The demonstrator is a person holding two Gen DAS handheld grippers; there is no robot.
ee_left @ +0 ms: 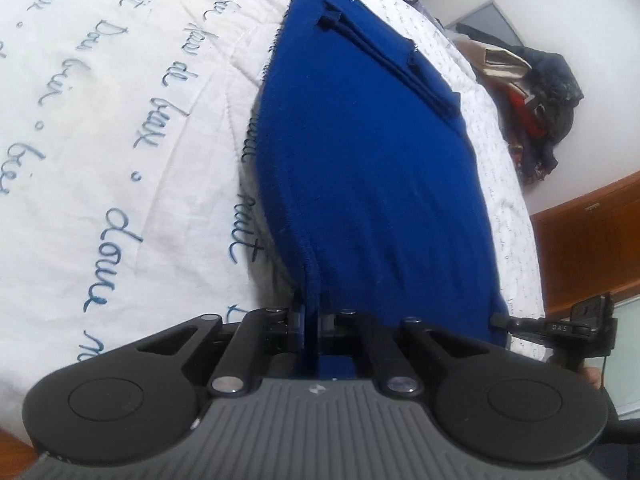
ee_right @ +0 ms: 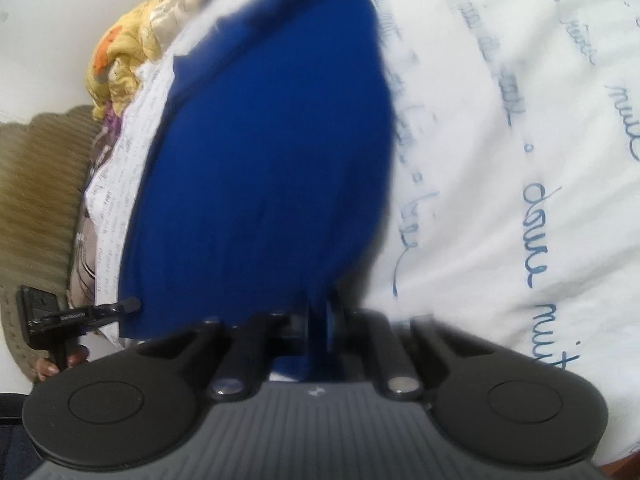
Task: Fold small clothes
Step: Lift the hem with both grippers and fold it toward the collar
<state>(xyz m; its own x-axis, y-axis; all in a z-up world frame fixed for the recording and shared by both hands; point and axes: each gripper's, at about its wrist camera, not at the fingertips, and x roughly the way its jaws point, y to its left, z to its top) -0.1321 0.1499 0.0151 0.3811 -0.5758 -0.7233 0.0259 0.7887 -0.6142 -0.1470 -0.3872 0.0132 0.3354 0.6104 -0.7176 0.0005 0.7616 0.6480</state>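
Lying flat on a white quilted bedspread [ee_left: 132,92] stitched with blue cursive lettering was one blue knit garment [ee_left: 360,168], soft and matte, finely ribbed along its near hem, with a folded sleeve or flap layered at its far end.

Left gripper [ee_left: 311,316]: black linkage arms on a grey ribbed body with two round black discs; its jaws were drawn together and pinched the garment's near edge, and the cloth rose in a vertical fold between them.

Right gripper [ee_right: 318,316]: same make, view blurred; its jaws were likewise closed on a fold of the same garment's near hem, and the blue cloth spread away from it across the bed.

Each gripper appeared small at the side edge of the other's view, at the opposite near corner of the garment.

Background items: a crumpled yellow cloth [ee_right: 128,44] past the far edge of the bed; a heap of dark and red clothes [ee_left: 536,100] against a white wall; an orange-brown wooden surface [ee_left: 592,240]; an olive ribbed textile [ee_right: 40,200].
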